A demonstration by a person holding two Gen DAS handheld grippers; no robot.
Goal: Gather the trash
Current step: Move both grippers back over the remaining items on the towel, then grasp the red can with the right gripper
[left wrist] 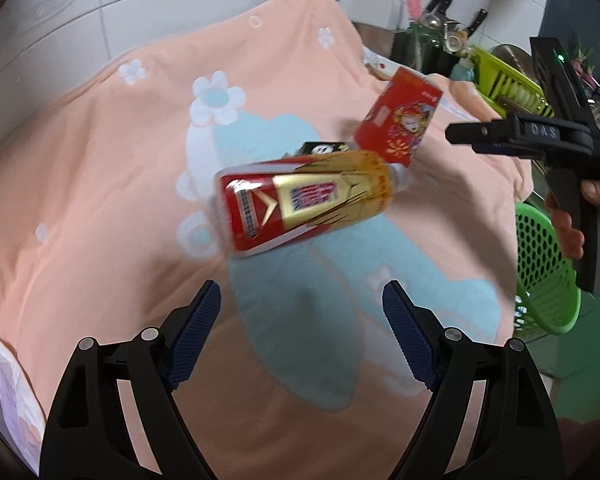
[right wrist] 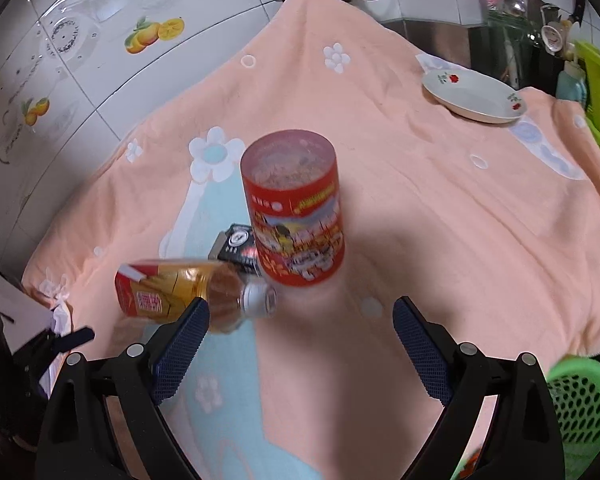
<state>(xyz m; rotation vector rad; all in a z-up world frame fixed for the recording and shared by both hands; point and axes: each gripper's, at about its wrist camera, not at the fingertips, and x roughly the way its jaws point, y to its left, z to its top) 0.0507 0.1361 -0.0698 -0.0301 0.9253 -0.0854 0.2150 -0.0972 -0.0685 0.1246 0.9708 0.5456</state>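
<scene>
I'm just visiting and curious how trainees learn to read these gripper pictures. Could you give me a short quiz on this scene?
1. True or false: the left gripper is holding the bottle.
2. How does the red can stand: A) upright, B) crushed flat, C) inside the basket?
3. What white dish sits on the towel at the far right?

Key: 1. False, both grippers are open and empty. 2. A. 3. The plate; the green basket is off the towel's edge.
</scene>
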